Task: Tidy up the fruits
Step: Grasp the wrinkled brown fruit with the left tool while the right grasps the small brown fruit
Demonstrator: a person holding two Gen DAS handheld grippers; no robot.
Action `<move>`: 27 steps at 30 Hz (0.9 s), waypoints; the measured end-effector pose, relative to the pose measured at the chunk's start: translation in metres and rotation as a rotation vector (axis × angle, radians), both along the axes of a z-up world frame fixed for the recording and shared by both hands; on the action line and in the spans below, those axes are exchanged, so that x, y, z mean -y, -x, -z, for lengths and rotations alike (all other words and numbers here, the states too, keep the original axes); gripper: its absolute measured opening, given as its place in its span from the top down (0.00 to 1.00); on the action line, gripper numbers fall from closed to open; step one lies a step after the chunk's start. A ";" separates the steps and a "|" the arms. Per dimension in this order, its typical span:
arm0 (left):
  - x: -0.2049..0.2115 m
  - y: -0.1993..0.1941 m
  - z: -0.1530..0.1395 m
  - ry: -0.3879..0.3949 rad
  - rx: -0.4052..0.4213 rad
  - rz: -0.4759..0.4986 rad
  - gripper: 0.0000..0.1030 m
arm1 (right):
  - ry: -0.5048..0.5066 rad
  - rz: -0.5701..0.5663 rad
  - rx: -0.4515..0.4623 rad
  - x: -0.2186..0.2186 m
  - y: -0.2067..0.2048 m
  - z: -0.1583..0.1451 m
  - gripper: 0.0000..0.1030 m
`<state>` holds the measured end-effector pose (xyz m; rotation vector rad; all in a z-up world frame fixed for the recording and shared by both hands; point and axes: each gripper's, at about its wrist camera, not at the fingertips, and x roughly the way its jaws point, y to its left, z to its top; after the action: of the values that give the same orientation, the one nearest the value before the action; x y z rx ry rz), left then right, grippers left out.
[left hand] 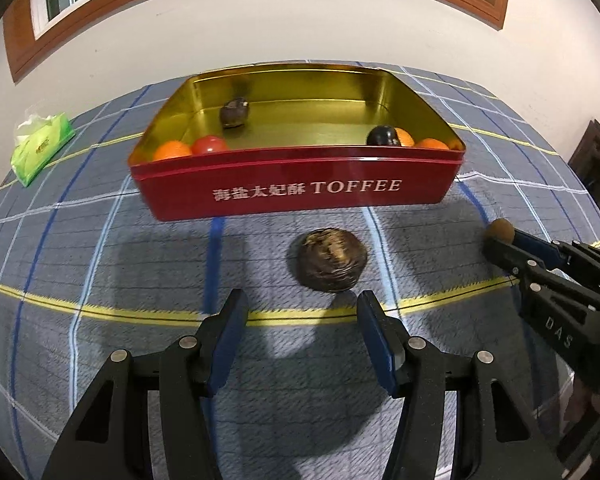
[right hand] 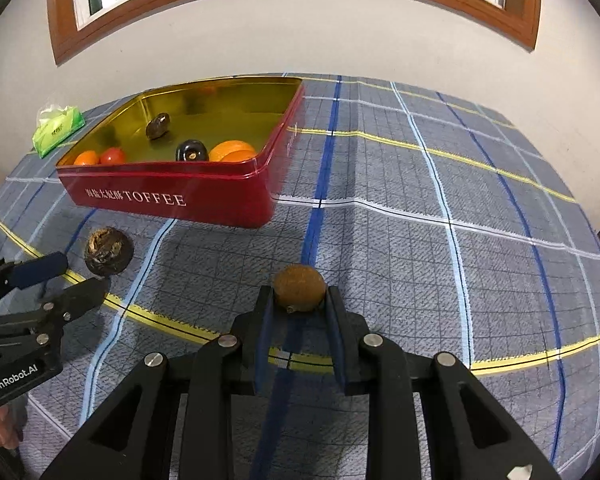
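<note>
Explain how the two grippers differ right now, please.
The right gripper is shut on a small brown fruit; the left gripper is open and holds nothing. A dark wrinkled fruit lies on the cloth just ahead of the left gripper, untouched. Both have black arms with blue pads and point towards the red tin.

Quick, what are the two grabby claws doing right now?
Left gripper: open, empty, dark wrinkled fruit just ahead.
Right gripper: closed on the small brown fruit.
</note>
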<state>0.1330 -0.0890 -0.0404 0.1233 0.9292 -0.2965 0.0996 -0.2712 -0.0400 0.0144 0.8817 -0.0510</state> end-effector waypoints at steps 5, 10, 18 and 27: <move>0.008 -0.004 0.002 -0.001 0.007 0.005 0.44 | -0.024 0.000 0.001 0.003 0.000 0.000 0.76; 0.015 -0.012 0.003 0.001 0.020 -0.008 0.44 | -0.025 0.000 0.001 0.005 0.001 0.000 0.76; 0.018 -0.020 0.002 0.000 0.039 -0.013 0.45 | -0.025 0.000 0.000 0.004 0.000 0.000 0.76; 0.022 -0.011 0.000 -0.015 0.075 0.010 0.60 | -0.026 0.000 0.000 0.004 0.000 0.000 0.76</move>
<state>0.1439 -0.1113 -0.0408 0.1520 0.8562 -0.2929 0.0994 -0.2750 -0.0401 0.0388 0.8824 -0.0391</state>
